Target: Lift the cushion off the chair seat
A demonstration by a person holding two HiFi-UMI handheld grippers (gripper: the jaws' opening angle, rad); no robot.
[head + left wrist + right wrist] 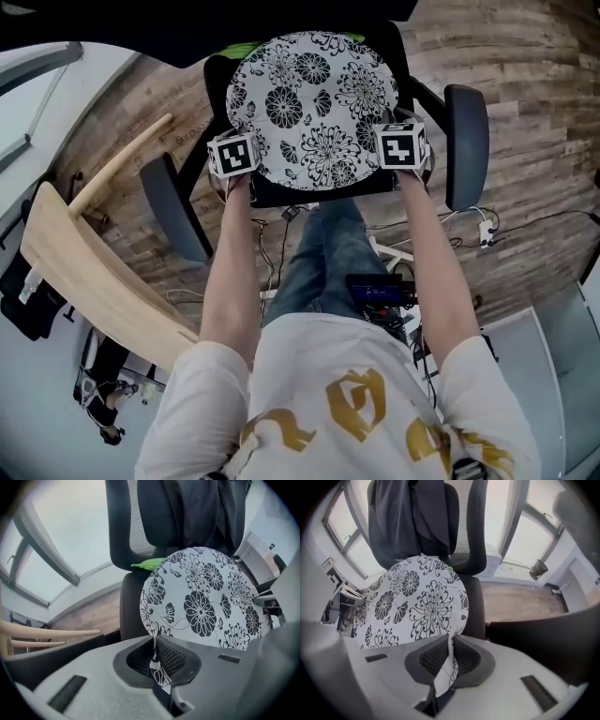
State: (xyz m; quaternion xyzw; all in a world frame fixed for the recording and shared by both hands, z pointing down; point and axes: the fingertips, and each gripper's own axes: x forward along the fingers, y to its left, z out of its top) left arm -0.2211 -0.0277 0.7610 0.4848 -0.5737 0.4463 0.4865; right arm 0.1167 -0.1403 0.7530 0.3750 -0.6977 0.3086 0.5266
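Note:
A round white cushion (309, 103) printed with black flowers lies on the black seat of an office chair (323, 192). My left gripper (234, 178) pinches the cushion's front left edge. In the left gripper view the cushion (201, 597) has its fabric rim clamped between the ribbed pads (166, 658), and the left gripper (154, 660) is shut on it. My right gripper (405, 169) grips the front right edge. In the right gripper view the cushion (412, 602) runs down into the right gripper (451, 660), whose pads (433, 658) squeeze the fabric.
The chair's armrests (466, 141) flank the seat on both sides, and dark clothing hangs over the chair back (417, 517). A green item (149, 564) peeks from behind the cushion. A pale wooden chair (94, 272) stands at the left. Cables (469, 230) trail over the wood floor.

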